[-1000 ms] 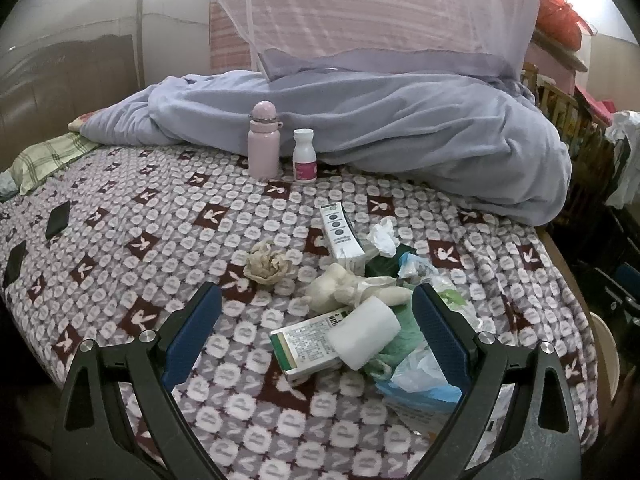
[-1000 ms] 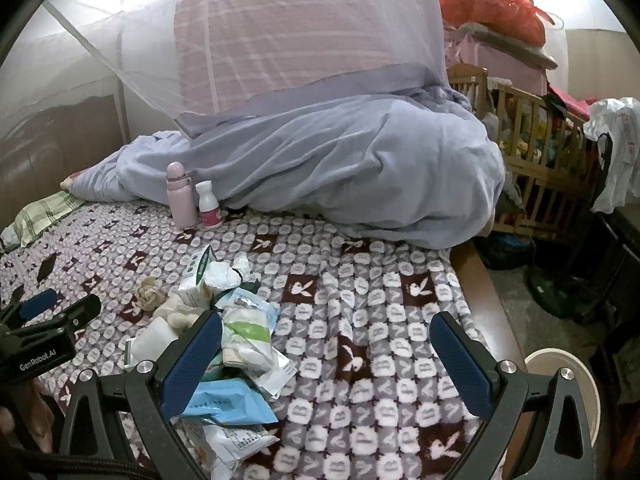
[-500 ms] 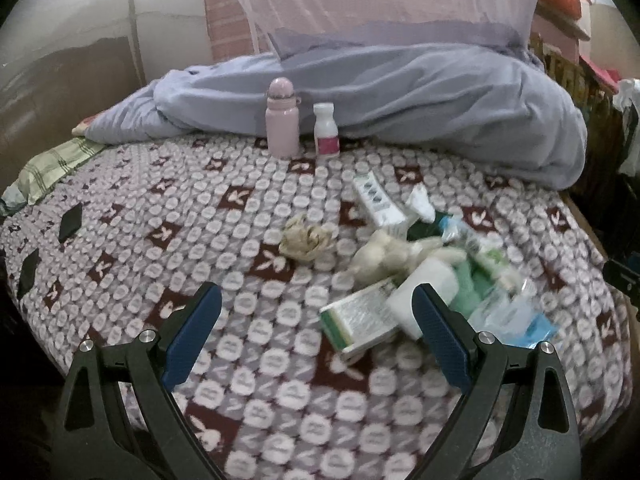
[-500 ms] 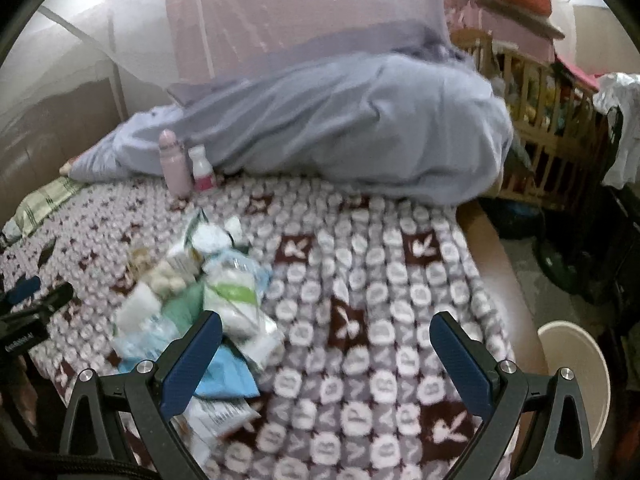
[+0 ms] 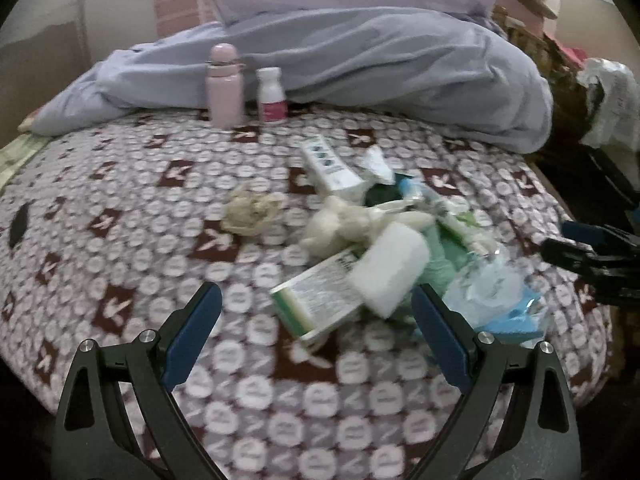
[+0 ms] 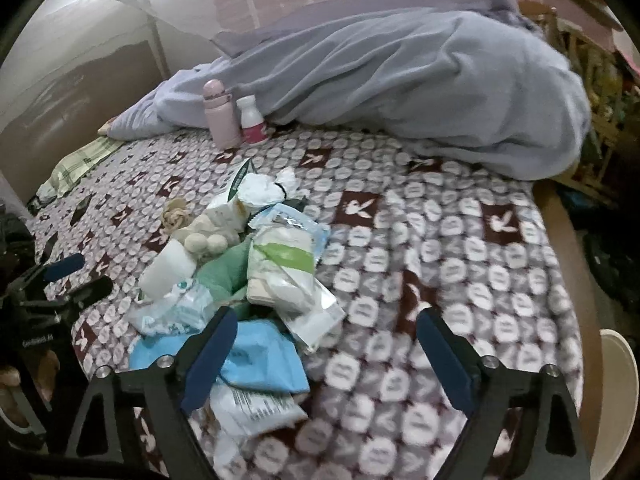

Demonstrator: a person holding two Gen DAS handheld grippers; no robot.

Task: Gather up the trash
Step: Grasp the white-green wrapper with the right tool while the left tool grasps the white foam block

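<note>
A pile of trash lies on the patterned bedspread: a green-and-white box [image 5: 316, 300], a white roll [image 5: 390, 274], a crumpled beige wad [image 5: 250, 214], a standing carton [image 5: 328, 166], plastic wrappers [image 6: 288, 268] and a blue packet [image 6: 260, 360]. My left gripper [image 5: 316, 340] is open and empty, just in front of the box. My right gripper [image 6: 324, 356] is open and empty, its left finger over the blue packet. The right gripper also shows at the right edge of the left wrist view [image 5: 592, 252].
A pink flask [image 5: 224, 84] and a white pill bottle [image 5: 272, 96] stand at the back by a rumpled lilac duvet [image 5: 400, 64]. The bed's wooden edge [image 6: 560, 240] runs on the right, with a cream bin [image 6: 618, 396] on the floor beyond it.
Both grippers have tilted down and moved closer over the bed. The trash pile now sits nearer and larger in both views. Nothing was grasped.
</note>
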